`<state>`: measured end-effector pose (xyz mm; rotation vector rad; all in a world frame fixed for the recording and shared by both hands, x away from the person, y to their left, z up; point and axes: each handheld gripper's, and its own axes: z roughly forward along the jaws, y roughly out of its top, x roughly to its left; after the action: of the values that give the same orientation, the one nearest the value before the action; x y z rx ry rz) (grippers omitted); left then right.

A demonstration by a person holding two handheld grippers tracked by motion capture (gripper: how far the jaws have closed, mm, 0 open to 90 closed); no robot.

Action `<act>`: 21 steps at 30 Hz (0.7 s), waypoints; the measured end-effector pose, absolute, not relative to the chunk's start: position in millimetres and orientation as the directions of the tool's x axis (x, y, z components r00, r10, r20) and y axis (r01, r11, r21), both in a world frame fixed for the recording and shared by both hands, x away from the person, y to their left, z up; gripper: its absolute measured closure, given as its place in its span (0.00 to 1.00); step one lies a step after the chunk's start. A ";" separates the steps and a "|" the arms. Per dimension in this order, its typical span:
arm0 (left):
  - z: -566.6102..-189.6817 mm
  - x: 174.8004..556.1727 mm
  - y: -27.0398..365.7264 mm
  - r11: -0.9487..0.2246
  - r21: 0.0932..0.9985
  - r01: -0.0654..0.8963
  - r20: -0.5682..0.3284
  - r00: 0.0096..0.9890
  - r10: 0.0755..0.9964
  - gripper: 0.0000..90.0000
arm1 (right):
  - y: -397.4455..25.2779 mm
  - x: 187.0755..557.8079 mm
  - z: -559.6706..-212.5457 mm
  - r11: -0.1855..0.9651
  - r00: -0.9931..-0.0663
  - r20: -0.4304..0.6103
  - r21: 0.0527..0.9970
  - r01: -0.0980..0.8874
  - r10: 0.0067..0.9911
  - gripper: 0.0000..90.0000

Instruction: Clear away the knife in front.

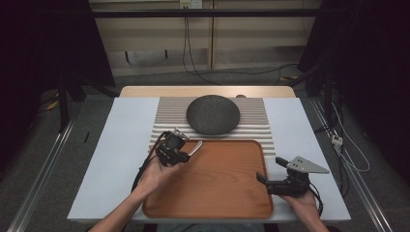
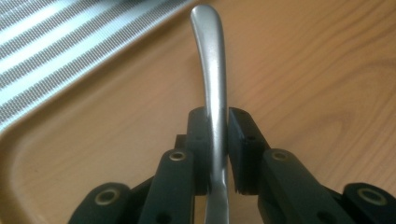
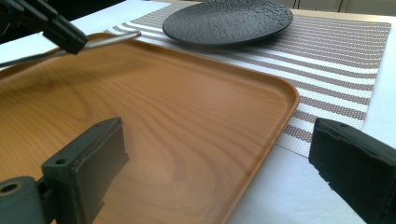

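The tray (image 1: 212,193) lies nearest the person, its far edge on the striped mat (image 1: 164,116), which bears the plate (image 1: 213,114). The right gripper (image 1: 265,170) stands open at the tray's right edge. The left gripper (image 1: 186,153) clamps a metal utensil handle (image 2: 212,79) above the tray's far-left corner. Step in hand: carrying. Next, probably a lowering beside the plate.

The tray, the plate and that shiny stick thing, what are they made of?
The tray looks like wood or wood-look laminate: brown grain lines, smooth sheen. The plate seems dark stoneware, matte and pebbly. The utensil handle held by the left hand-held gripper looks like brushed metal, grey with soft glints.
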<state>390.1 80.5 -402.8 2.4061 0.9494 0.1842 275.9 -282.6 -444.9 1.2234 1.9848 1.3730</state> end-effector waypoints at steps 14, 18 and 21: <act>-417.3 383.9 86.8 -0.602 0.499 0.624 -0.088 0.727 0.681 0.89 | -281.0 276.5 -444.8 0.130 -0.525 0.121 0.900 0.416 0.842 0.04; -419.5 383.8 86.6 -0.604 0.494 0.626 -0.086 0.726 0.682 0.89 | -281.3 276.3 -444.7 0.130 -0.526 0.121 0.901 0.415 0.842 0.04; -422.2 384.2 85.9 -0.607 0.484 0.630 -0.094 0.727 0.680 0.89 | -281.2 275.7 -444.6 0.132 -0.528 0.120 0.900 0.414 0.841 0.04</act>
<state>384.2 85.9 -422.2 2.4372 0.9963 0.1353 275.7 -281.2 -444.6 1.2065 1.9984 1.3705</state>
